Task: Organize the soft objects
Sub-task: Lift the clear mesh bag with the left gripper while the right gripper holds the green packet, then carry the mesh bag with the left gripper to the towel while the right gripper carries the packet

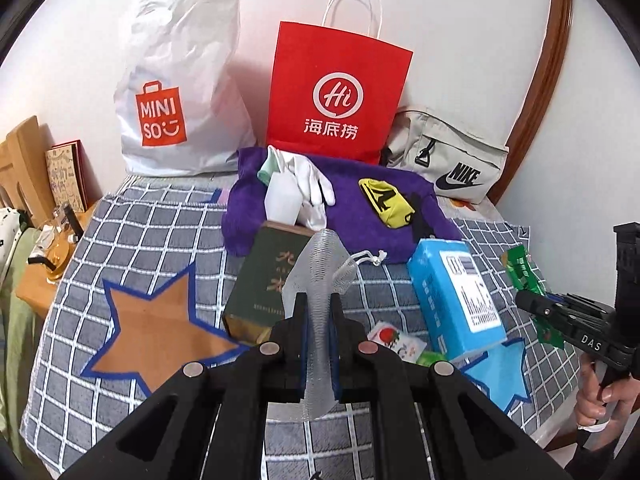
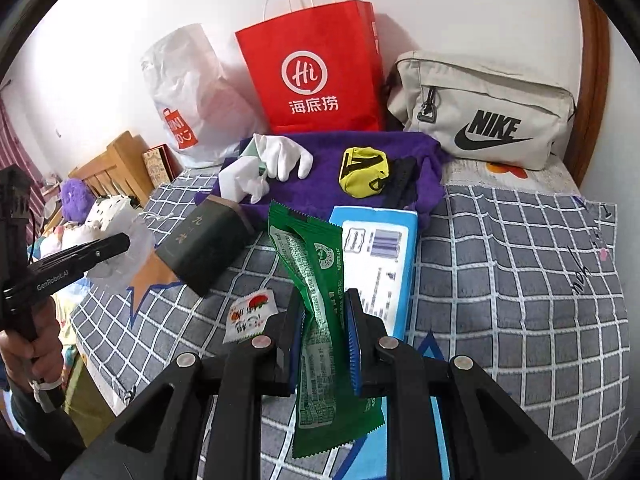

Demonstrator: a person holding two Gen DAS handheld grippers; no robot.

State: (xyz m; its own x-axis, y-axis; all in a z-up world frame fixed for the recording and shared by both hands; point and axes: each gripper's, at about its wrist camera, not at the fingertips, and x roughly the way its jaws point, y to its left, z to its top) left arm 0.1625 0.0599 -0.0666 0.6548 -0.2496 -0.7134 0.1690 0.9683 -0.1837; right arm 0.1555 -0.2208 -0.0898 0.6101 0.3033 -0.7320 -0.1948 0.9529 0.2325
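Note:
My left gripper point(image 1: 319, 300) is shut on a white mesh drawstring pouch point(image 1: 320, 264), which stands up between the pads above the checked cloth point(image 1: 152, 216). In the right wrist view the right gripper point(image 2: 325, 300) is shut on a green snack packet point(image 2: 310, 256), held upright. The same packet point(image 1: 522, 268) shows at the right edge of the left wrist view. On a purple towel point(image 2: 360, 148) behind lie a white glove point(image 2: 286, 156) and a yellow pouch point(image 2: 362, 174).
Against the wall stand a white Miniso bag point(image 1: 176, 84), a red paper bag point(image 1: 336, 88) and a grey Nike bag point(image 2: 484, 112). A dark green box point(image 1: 266, 276), a blue pack point(image 1: 456, 288) and a small strawberry sachet point(image 2: 250, 314) lie on the cloth.

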